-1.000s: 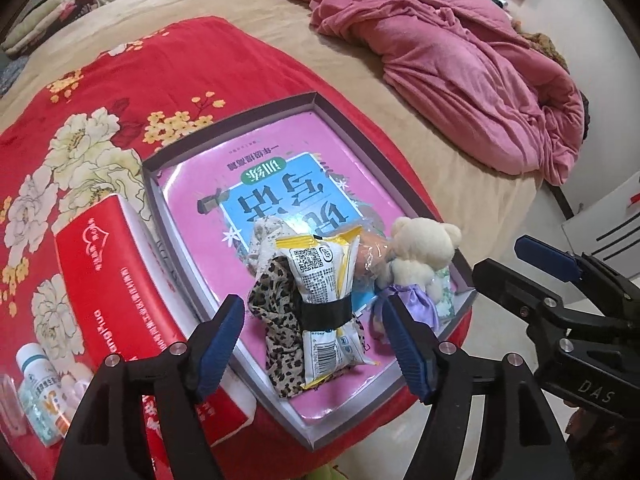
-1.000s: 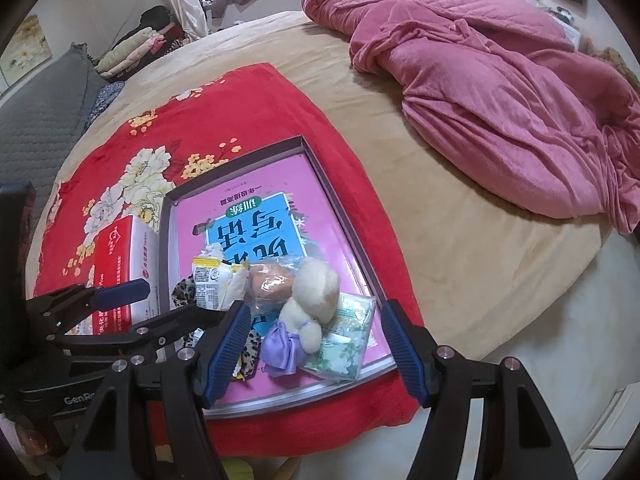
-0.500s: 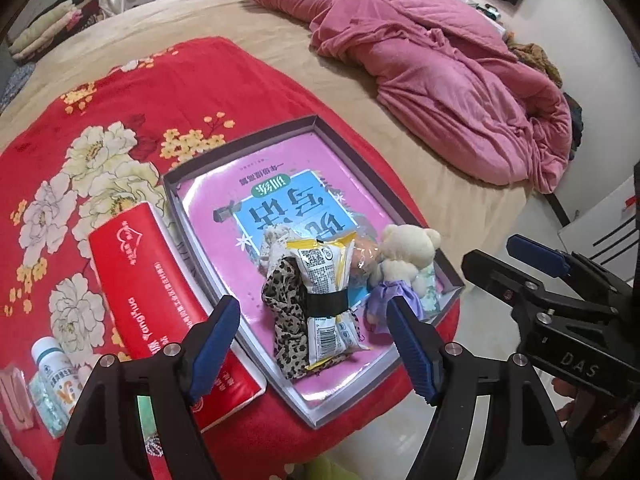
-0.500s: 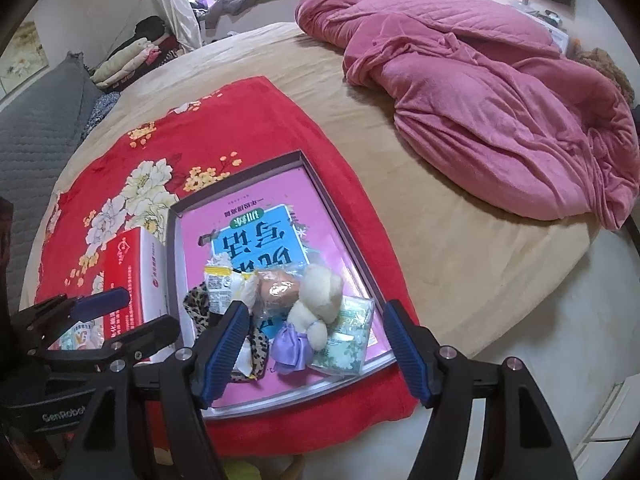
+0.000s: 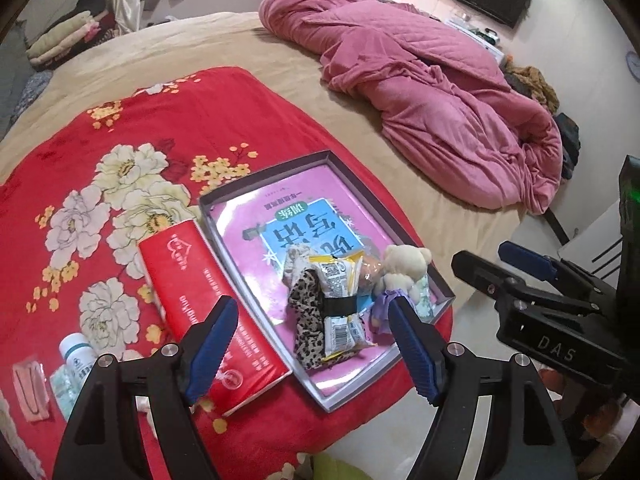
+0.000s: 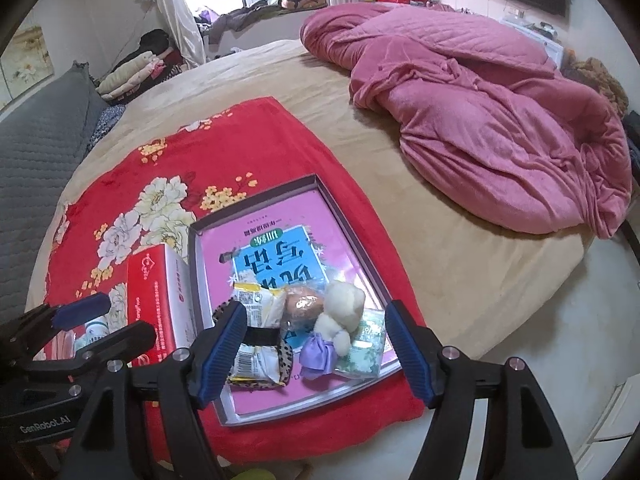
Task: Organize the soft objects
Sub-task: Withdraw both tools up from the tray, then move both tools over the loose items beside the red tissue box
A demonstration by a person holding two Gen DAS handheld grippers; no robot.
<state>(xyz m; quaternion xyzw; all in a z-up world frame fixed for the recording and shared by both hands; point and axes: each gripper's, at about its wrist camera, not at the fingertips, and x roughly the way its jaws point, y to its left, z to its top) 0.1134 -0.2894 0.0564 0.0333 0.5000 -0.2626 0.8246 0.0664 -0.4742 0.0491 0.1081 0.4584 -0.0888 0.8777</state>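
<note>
Crowding one tray [image 5: 256, 186]: one teddy [image 5: 404, 268]

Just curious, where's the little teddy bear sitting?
The teddy bear lies in the shallow tray, near its front right corner, between a snack packet and a green packet.

Bed [image 5: 304, 92]: bears the blanket [image 5: 132, 152] on its near left part and the quilt [image 5: 432, 92] behind, to the right.
Tray [image 5: 224, 200]: on the blanket, at its right near edge.
Book [image 5: 280, 220]: flat in the tray.
Soft things: in the near part of the tray, on the book; snack pack [image 5: 340, 308] over the patterned cloth [image 5: 306, 320], teddy bear [image 5: 400, 272] right of them.
Box [image 5: 208, 308]: just left of the tray.
Bottle [image 5: 78, 356]: left of the box.
</note>
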